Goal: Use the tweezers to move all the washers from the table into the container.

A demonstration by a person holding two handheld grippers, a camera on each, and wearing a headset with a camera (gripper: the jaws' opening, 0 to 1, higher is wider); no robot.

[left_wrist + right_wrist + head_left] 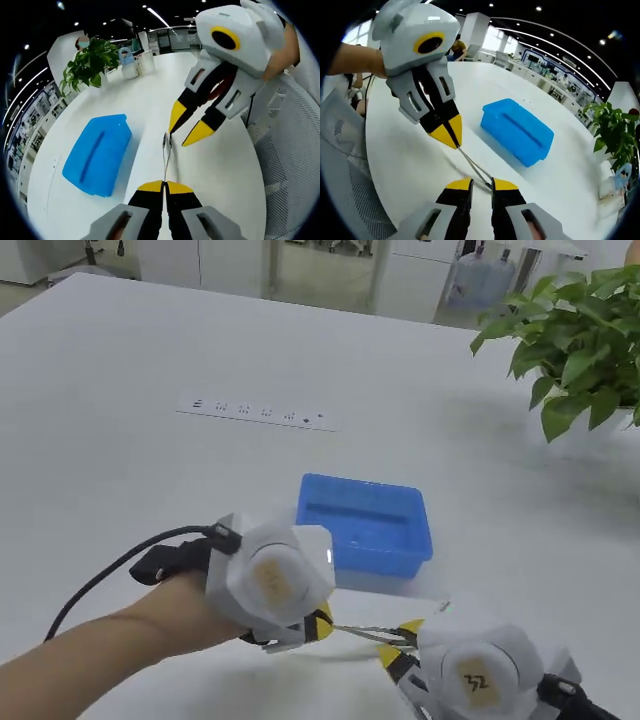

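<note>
In the head view the left gripper [322, 624] is sitting at lower centre of the frame, with a forearm running in from the lower left and a black cable trailing off its left side, and the right gripper [400, 642] is coming up from the lower right corner. The two are facing each other with the tweezers [368, 633] bridging the short gap between them. In the left gripper view its yellow-tipped jaws are pressing together on one end of the tweezers, and the thin metal legs are running up toward the middle of the frame, where the right gripper's jaws are standing spread around the far end. In the right gripper view that end is lying in the gap between its parted jaws, close against the right-hand one; whether it is touching is unclear. The blue container [365, 525] is resting on the white table [120, 440] just above the grippers, at centre frame. A power strip [256, 410] is lying further up, and a green plant [580, 335] is filling the upper right corner.
</note>
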